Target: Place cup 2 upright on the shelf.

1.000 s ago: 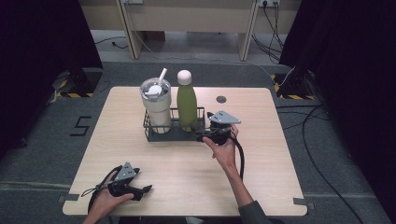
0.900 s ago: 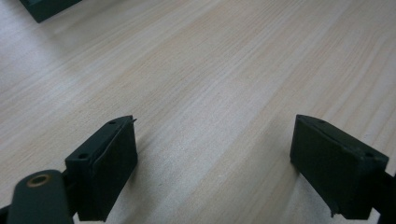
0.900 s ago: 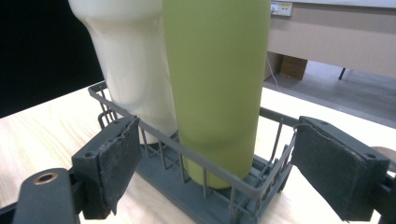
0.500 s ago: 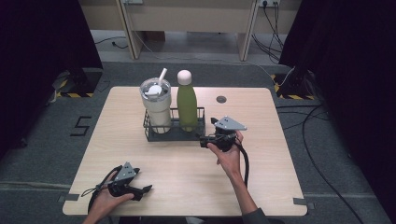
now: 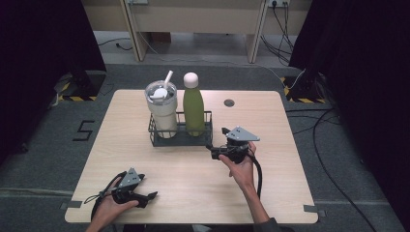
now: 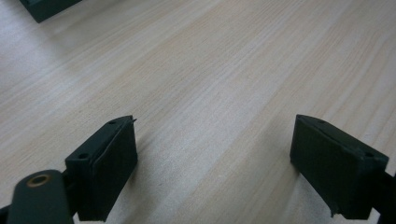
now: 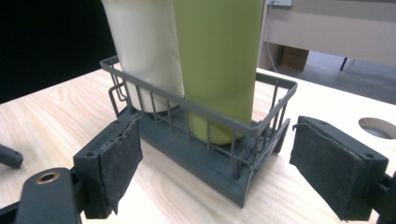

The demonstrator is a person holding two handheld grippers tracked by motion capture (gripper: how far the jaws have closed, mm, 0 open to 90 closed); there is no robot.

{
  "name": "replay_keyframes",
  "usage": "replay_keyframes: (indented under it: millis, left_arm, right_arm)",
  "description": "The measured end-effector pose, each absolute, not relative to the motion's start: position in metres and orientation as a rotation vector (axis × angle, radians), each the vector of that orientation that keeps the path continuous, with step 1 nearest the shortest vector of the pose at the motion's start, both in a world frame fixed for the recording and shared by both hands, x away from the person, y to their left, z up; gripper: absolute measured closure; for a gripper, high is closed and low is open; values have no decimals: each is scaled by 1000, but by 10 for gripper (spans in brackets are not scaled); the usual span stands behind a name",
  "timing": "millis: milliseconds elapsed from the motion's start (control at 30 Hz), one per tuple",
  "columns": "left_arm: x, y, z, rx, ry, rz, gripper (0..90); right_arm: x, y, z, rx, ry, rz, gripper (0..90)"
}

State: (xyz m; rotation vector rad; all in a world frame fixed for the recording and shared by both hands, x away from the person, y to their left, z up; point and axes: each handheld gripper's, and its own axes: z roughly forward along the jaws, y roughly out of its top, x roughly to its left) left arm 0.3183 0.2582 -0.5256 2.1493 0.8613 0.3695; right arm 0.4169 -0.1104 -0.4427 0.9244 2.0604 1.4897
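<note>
A dark wire basket (image 5: 180, 140) stands mid-table holding a cream tumbler (image 5: 162, 108) with a lid and straw and a green bottle (image 5: 193, 108) with a white cap. My right gripper (image 5: 212, 151) sits just right of the basket, pointing at its right end, jaws open and empty. In the right gripper view (image 7: 217, 140) the basket corner (image 7: 252, 128) lies ahead of the pads, untouched, with the green bottle (image 7: 219, 56) and tumbler (image 7: 144, 46) inside it. My left gripper (image 5: 151, 197) rests near the front left edge, open over bare wood (image 6: 215, 135).
The light wooden table (image 5: 290, 183) has a round cable hole (image 5: 229, 102) at the back right, also visible as the hole (image 7: 377, 127) beyond the right pad. Cables trail from both grippers. Dark curtains flank the table on both sides.
My right gripper has drawn back from the basket's right end, toward the person and a little to the right. The left gripper and the basket have stayed put.
</note>
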Motion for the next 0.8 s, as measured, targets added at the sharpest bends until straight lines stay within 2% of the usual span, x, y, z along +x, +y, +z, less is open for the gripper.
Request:
replay_keyframes:
  millis: [800]
  left_arm:
    - [318,258,-526,2149,859,370,140]
  right_arm:
    - [391,-121,-456,915,2132,1444,161]
